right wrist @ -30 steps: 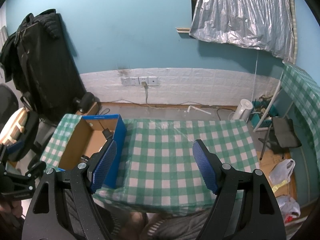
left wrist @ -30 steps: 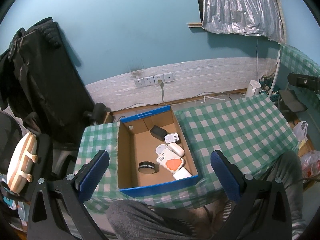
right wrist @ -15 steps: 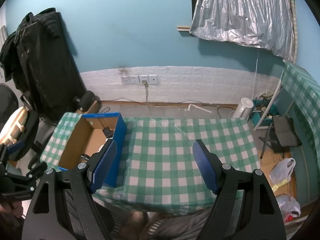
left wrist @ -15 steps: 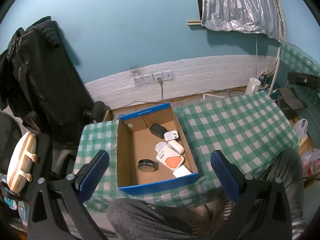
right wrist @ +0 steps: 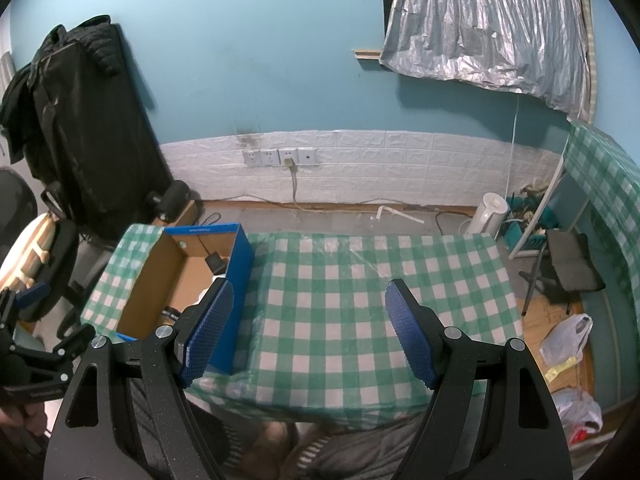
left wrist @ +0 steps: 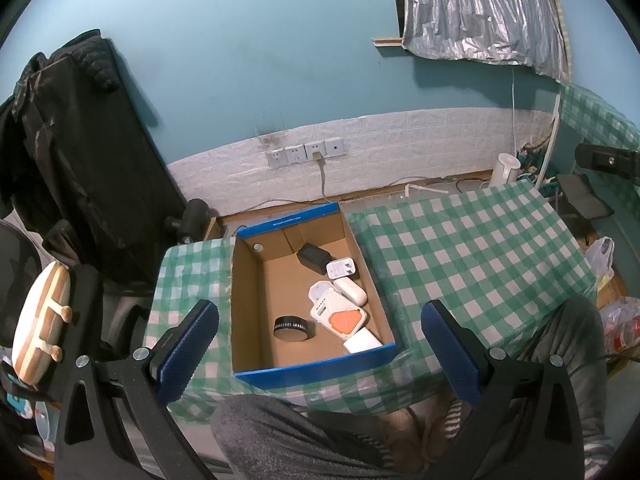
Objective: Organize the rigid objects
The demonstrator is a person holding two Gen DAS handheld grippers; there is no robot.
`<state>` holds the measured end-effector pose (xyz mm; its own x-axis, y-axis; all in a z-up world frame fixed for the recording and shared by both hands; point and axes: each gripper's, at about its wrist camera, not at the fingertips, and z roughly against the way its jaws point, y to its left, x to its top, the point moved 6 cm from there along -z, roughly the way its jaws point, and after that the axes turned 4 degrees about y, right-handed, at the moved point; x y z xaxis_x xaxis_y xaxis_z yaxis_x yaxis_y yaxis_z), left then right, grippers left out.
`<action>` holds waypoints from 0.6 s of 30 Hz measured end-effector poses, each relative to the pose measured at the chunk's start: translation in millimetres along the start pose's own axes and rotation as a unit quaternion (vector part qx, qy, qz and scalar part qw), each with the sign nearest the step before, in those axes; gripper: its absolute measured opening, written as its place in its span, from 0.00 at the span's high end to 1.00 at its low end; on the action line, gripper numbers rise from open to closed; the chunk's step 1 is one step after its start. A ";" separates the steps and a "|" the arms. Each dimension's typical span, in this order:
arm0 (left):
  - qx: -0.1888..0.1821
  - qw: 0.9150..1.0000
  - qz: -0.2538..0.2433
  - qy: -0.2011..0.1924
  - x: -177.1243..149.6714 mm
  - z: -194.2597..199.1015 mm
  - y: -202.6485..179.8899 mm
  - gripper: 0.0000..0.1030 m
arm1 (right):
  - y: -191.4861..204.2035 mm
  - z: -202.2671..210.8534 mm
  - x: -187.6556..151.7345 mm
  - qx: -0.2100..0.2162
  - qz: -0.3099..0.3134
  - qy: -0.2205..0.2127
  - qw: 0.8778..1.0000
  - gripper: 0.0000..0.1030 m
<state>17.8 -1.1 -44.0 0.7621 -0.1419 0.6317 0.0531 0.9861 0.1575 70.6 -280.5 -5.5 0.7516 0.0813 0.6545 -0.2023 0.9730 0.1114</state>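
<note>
Left tool [left wrist: 320,344] and right tool [right wrist: 308,332] both spread, empty. Black puck [left wrist: 291,328] in box [left wrist: 312,364], frame centre: light, stiff; pinch its sides.

Cardboard box [left wrist: 244,300] walls block sideways reach; tablecloth [right wrist: 360,300] right of it lies bare.

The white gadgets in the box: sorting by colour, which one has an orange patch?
The large gadget in the pile's middle, beside the black tin; the others are plain white.

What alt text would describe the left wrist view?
An open cardboard box on a green checked tablecloth holds a black round tin, a black adapter and several white gadgets; the open left claw hovers above, empty.
</note>
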 end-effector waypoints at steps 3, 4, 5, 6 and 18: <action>0.000 1.000 0.000 0.002 -2.1 -1.8 -0.9 0.01 | -0.2 0.0 0.5 0.000 -0.001 0.000 1.000 0.25; 0.000 1.000 0.000 0.001 -1.5 -1.6 -1.1 0.01 | -0.2 0.0 0.5 0.000 0.000 0.000 1.000 0.25; 0.000 1.000 0.000 0.002 -2.8 -1.7 -1.3 0.01 | -0.1 0.1 0.4 -0.001 0.000 0.000 1.000 0.25; 0.000 1.000 0.000 0.001 -2.6 -1.7 -1.3 0.01 | 0.0 0.1 0.5 -0.001 0.000 0.000 1.000 0.25; -0.002 1.000 -0.004 -0.004 -5.0 -2.4 -6.0 0.01 | 0.3 -0.1 1.1 0.000 -0.002 0.000 1.000 0.25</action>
<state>15.2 -6.1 -49.9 0.7562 -0.1504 0.6368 0.0616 0.9853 0.1595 71.4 -280.2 -4.8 0.7525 0.0775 0.6540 -0.1990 0.9734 0.1137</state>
